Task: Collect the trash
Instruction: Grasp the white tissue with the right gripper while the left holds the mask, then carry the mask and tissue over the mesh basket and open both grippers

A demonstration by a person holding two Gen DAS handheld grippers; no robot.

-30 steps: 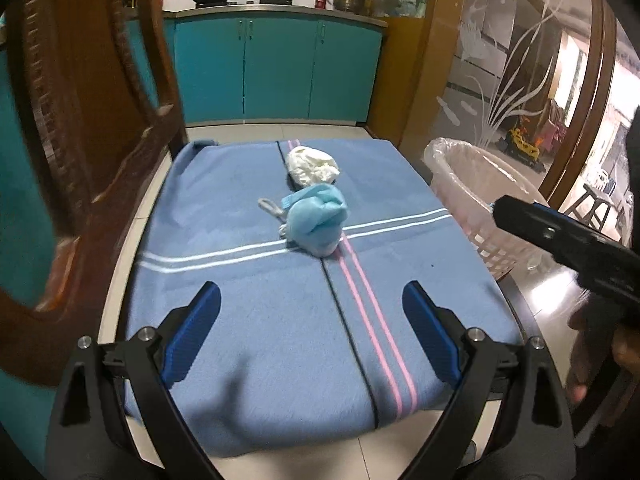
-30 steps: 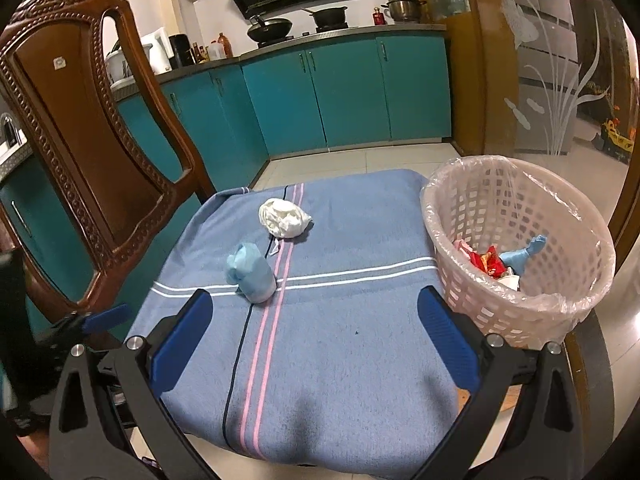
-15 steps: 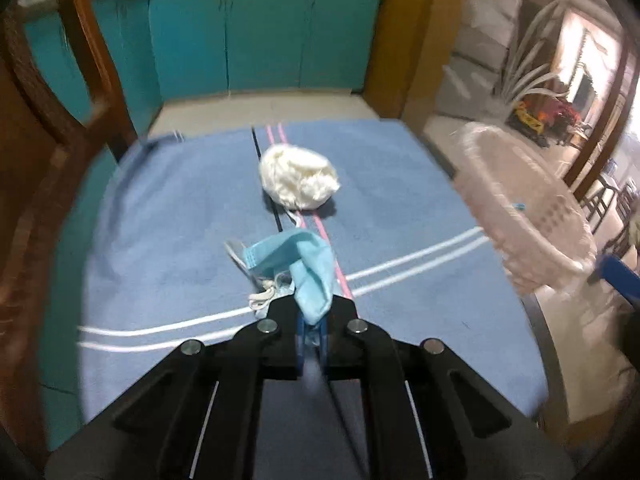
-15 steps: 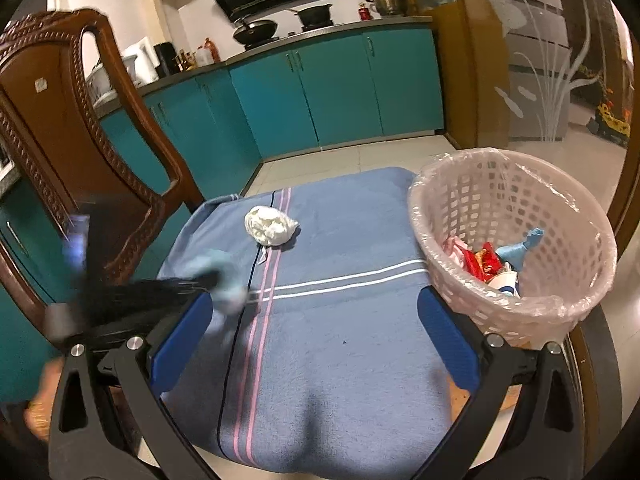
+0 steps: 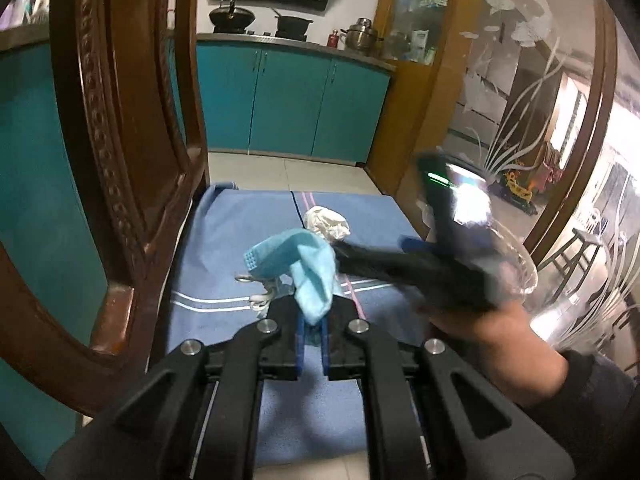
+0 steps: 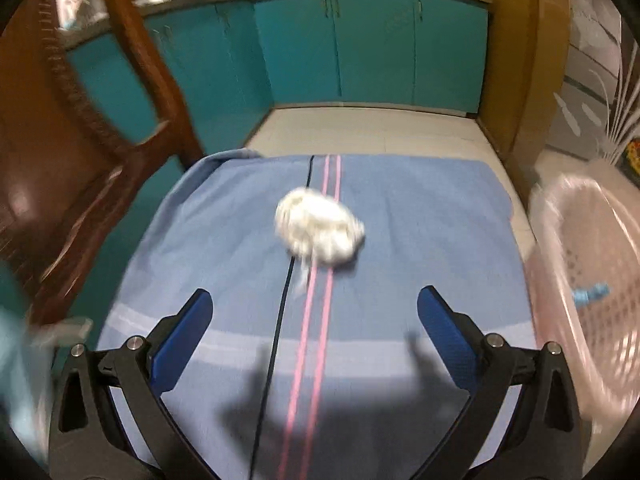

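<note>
My left gripper (image 5: 311, 330) is shut on a crumpled blue face mask (image 5: 298, 266) and holds it lifted above the blue striped cloth (image 5: 224, 248). A white crumpled tissue wad (image 6: 320, 230) lies on the cloth's pink stripes; it also shows in the left wrist view (image 5: 326, 222). My right gripper (image 6: 314, 320) is open and empty, low over the cloth just short of the wad. In the left wrist view the right gripper's black body (image 5: 420, 268) crosses from the right, blurred. The pink mesh trash basket (image 6: 592, 280) stands at the cloth's right edge.
A carved wooden chair back (image 5: 120, 140) stands close on the left, also in the right wrist view (image 6: 80, 128). Teal kitchen cabinets (image 6: 360, 48) line the far wall. A blue scrap (image 6: 592, 292) lies in the basket. A frosted glass door (image 5: 520, 100) is at right.
My left gripper closed on the blue mask and lifted it off the cloth. My right gripper moved forward and left toward the white wad, staying open.
</note>
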